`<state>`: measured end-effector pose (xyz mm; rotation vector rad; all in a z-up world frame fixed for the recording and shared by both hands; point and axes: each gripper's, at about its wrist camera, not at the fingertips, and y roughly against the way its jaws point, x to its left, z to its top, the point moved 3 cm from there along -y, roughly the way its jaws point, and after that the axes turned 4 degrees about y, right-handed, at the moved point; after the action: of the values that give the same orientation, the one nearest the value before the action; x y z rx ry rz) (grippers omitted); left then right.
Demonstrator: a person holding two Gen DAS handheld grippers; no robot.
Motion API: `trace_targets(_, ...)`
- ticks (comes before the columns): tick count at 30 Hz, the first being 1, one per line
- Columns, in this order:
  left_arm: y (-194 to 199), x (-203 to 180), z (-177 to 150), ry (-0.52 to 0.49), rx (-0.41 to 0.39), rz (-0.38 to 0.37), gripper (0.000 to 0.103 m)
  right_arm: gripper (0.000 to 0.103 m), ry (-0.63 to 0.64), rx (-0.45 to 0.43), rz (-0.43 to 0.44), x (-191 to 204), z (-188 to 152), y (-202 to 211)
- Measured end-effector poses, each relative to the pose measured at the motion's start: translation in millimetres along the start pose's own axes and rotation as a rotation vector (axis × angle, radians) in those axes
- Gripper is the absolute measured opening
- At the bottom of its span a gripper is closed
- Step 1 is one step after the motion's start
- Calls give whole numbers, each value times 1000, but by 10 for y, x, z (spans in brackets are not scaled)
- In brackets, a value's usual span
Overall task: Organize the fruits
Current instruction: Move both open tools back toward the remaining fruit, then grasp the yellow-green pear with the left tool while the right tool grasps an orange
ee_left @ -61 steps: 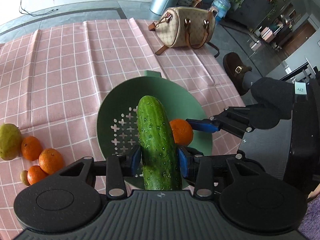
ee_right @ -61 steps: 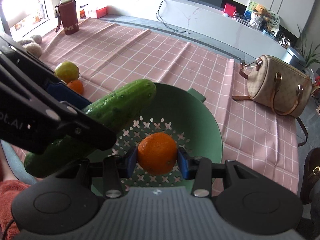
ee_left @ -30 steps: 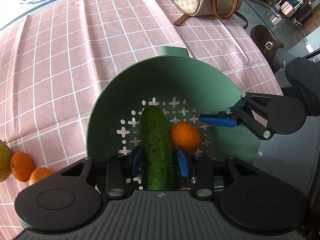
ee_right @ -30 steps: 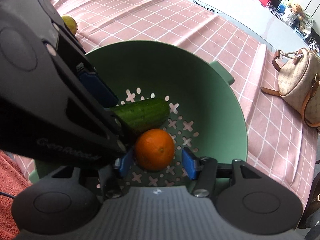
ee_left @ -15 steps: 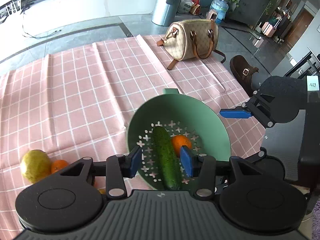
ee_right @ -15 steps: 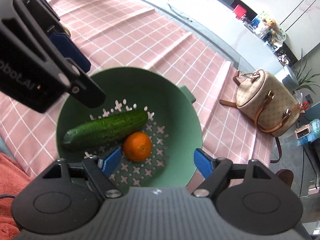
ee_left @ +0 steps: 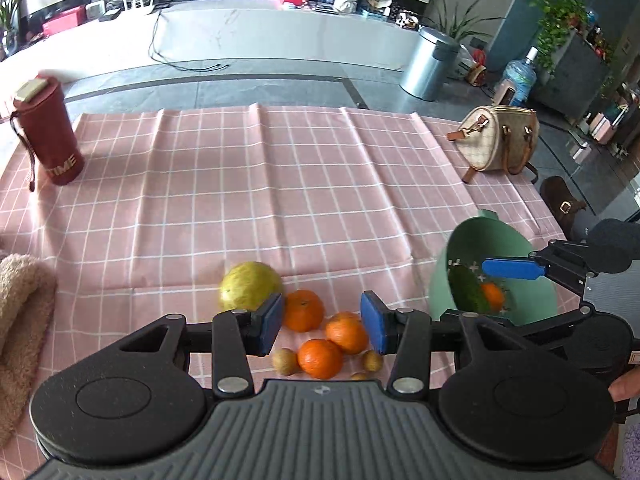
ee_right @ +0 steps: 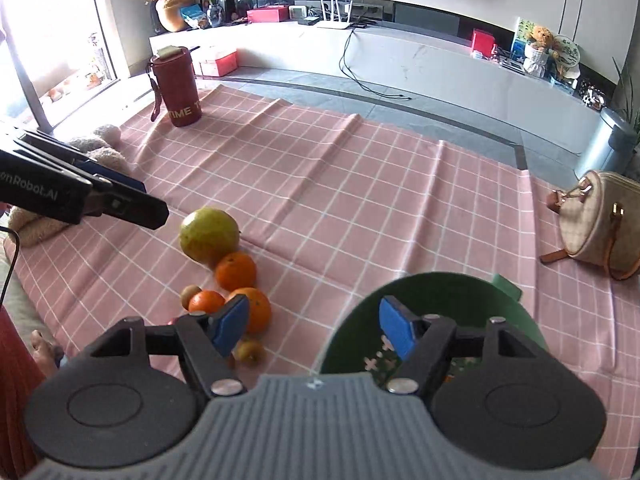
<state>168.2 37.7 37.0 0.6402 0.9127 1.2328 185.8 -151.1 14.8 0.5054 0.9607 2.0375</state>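
A green colander (ee_left: 500,236) sits at the right of the pink checked cloth (ee_left: 280,184), with a cucumber (ee_left: 466,292) and an orange (ee_left: 493,295) lying in it. My left gripper (ee_left: 321,308) is open and empty above a cluster of loose oranges (ee_left: 303,310) beside a yellow-green fruit (ee_left: 250,286). Small brown fruits (ee_left: 285,361) lie by them. My right gripper (ee_right: 315,308) is open, its jaws closing on nothing, between the oranges (ee_right: 256,308) and the colander (ee_right: 440,284). One of its blue pads (ee_left: 510,269) hangs over the colander.
A red flask (ee_left: 52,140) stands at the far left of the cloth and a beige handbag (ee_left: 496,142) lies at the far right edge. A fuzzy brown cloth (ee_left: 20,300) lies at the left. A shoe (ee_left: 560,204) is on the floor beyond the colander.
Both grippers let go, leaving the cucumber and the orange in the colander, and rose. The left one swung left over the loose oranges; the right one backed away and turned left too.
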Motion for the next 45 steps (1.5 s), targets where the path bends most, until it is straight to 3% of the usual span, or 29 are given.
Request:
trace_targets(5,-204,271,-67,26,42,13,53,59,-23,43,54,213,71,-326)
trace_targets(13,-522,461,-111,-5,50,8,69,42,-144,214,96,247,74,-929)
trace_targets(16,-631,484,-93,-24,52,11,73,41,-141,262,85,253,70,-1096)
trace_targets(22,-861,576,-57,-5,81,-3,74,41,-218,296,152,151,116,-1224)
trace_targets(27,-993,640,-31,16,92,-11,76,42,-239,375,203,162,82,-1321)
trace_targets(34,-1190,652,-17,14,120,-11,78,40,-261,396,235,147,77,-1356)
trace_targets(45,-1247,693,-32,47,124,-50,73,37,-118,398,145,118,217,-1340)
